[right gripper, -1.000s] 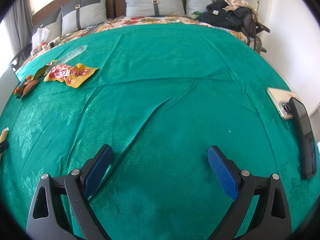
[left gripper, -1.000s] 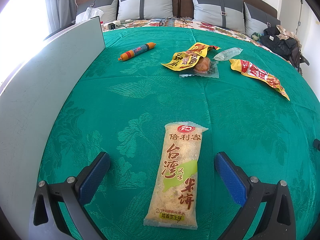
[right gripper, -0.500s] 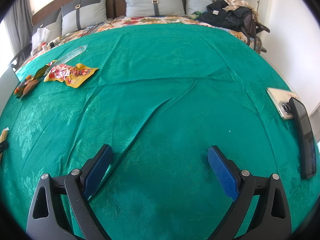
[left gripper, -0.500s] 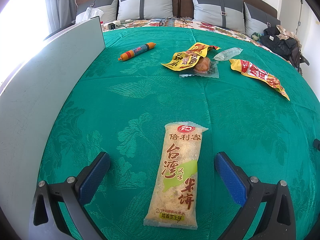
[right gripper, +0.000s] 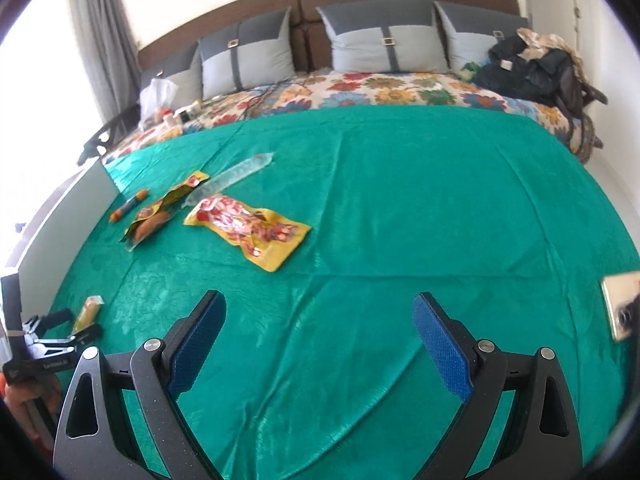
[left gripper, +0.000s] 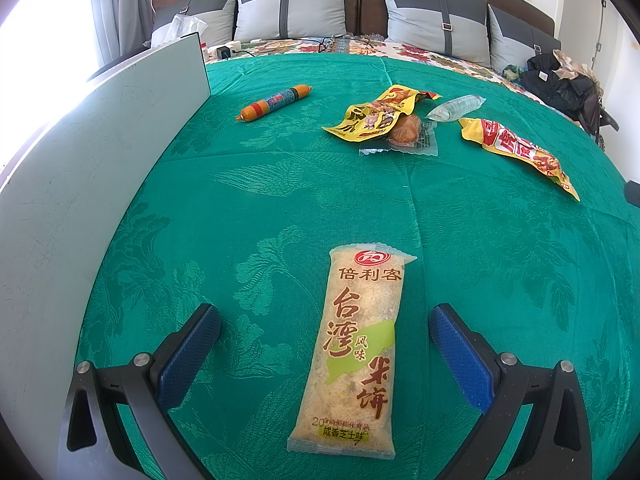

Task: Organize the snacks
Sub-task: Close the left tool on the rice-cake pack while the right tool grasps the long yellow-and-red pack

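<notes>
A pale rice-cracker pack (left gripper: 352,352) lies lengthwise on the green bedspread (left gripper: 280,200), between the fingers of my left gripper (left gripper: 324,316), which is open and does not touch it. Farther off lie an orange sausage stick (left gripper: 276,102), a yellow packet (left gripper: 376,114), a clear-wrapped brown snack (left gripper: 406,128), a clear packet (left gripper: 456,107) and a yellow-red pack (left gripper: 516,148). My right gripper (right gripper: 320,308) is open over bare cloth, with the yellow-red pack (right gripper: 248,232) ahead on its left. The rice-cracker pack (right gripper: 88,312) and left gripper (right gripper: 60,332) show at its far left.
A white board (left gripper: 100,140) stands upright along the left side of the bed. Grey pillows (right gripper: 384,44) and a floral sheet (right gripper: 360,88) lie at the head. Dark bags (right gripper: 536,64) are piled at the back right. A phone (right gripper: 618,308) lies at the right edge.
The right gripper's view has tilted up and swung left, so the snacks and headboard sit nearer the middle; the image is blurred. The left gripper and rice-cracker pack have not moved.
</notes>
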Action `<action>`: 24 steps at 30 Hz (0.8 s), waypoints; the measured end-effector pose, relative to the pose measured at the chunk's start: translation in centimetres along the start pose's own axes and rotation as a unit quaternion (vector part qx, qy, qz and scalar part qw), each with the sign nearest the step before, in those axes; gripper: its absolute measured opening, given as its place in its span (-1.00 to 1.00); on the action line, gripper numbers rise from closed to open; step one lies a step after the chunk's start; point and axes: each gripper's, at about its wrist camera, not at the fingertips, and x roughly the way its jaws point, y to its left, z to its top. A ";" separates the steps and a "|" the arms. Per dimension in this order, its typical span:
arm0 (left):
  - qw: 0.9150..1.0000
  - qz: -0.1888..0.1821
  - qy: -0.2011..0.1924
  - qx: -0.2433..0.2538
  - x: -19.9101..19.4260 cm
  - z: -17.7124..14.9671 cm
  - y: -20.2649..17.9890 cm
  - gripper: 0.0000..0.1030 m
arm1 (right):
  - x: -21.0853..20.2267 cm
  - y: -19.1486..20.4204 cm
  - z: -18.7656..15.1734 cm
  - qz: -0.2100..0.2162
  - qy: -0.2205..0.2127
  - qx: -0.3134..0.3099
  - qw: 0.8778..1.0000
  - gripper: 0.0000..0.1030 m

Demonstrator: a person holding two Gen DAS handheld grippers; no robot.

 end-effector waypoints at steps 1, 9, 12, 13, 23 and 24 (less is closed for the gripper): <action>1.000 0.000 0.000 0.000 0.0 0.0 0.0 1.00 | 1.6 1.4 1.3 0.010 0.019 -0.038 0.999 0.86; 1.000 0.000 0.000 0.000 0.0 0.0 0.0 1.00 | 13.4 7.3 6.4 0.001 0.133 -0.151 0.980 0.86; 1.000 0.000 0.000 0.000 0.0 0.0 0.0 1.00 | 14.7 7.0 6.5 0.014 0.162 -0.127 0.978 0.84; 1.000 0.000 0.000 0.000 -0.1 -0.1 -0.1 1.00 | 14.9 6.6 6.7 0.013 0.174 -0.108 0.979 0.83; 1.000 0.000 0.000 0.000 -0.1 -0.1 0.0 1.00 | 8.8 5.7 3.9 0.051 0.183 -0.037 0.981 -0.03; 1.000 0.000 0.000 0.000 -0.1 -0.1 0.0 1.00 | 7.7 5.4 3.2 0.064 0.179 -0.018 0.982 -0.04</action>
